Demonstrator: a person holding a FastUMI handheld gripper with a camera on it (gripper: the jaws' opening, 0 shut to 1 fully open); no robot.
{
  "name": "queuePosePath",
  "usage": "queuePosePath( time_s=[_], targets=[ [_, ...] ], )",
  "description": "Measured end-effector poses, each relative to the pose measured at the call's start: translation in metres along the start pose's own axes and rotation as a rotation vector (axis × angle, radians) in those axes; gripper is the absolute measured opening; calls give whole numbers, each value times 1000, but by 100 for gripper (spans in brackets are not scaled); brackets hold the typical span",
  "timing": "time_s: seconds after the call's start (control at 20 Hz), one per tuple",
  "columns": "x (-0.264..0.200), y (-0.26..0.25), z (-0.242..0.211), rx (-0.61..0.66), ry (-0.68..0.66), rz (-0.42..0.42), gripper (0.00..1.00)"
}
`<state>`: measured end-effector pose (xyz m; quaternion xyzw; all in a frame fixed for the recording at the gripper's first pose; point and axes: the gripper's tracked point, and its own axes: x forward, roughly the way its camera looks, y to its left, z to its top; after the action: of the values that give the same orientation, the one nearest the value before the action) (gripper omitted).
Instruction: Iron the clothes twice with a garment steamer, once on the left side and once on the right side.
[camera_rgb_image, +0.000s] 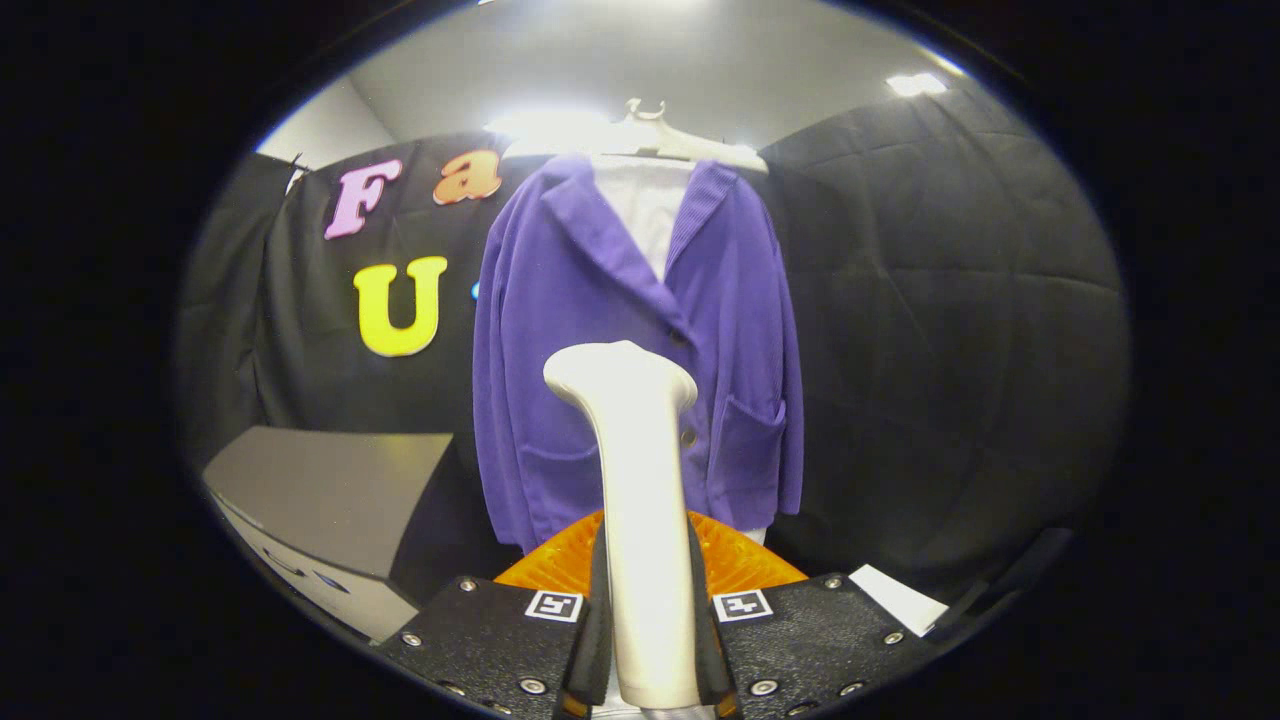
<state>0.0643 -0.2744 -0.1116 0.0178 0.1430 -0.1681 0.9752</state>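
The gripper (652, 650) is clenched on the steamer (640, 500), both fingers (598, 640) pressing its handle from the two sides; the steamer stands up from between them, and its wide head is in front of the jacket (640, 340), at the height of the jacket's pockets, though how close I cannot tell. The jacket is purple and hangs on a pale hanger (650, 135) against the booth's wall, a white shirt (645, 215) showing at its open collar; a grey box (330, 500) sits low to the jacket's left; an orange thing (745, 565) lies below the jacket's hem, behind the steamer.
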Motion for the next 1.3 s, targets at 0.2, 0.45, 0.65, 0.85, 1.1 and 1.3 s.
queuePosePath(
  time_s=[0.2, 0.45, 0.65, 0.85, 1.1, 1.3],
  targets=[
    [20, -32, 70, 49, -104, -55, 33],
    [63, -74, 137, 110, -220, -135, 33],
    [103, -89, 154, 128, -241, -150, 33],
    [125, -86, 133, 106, -189, -123, 33],
    [130, -85, 99, 55, -125, -108, 33],
    [126, -96, 56, 5, -41, -131, 33]
  ],
)
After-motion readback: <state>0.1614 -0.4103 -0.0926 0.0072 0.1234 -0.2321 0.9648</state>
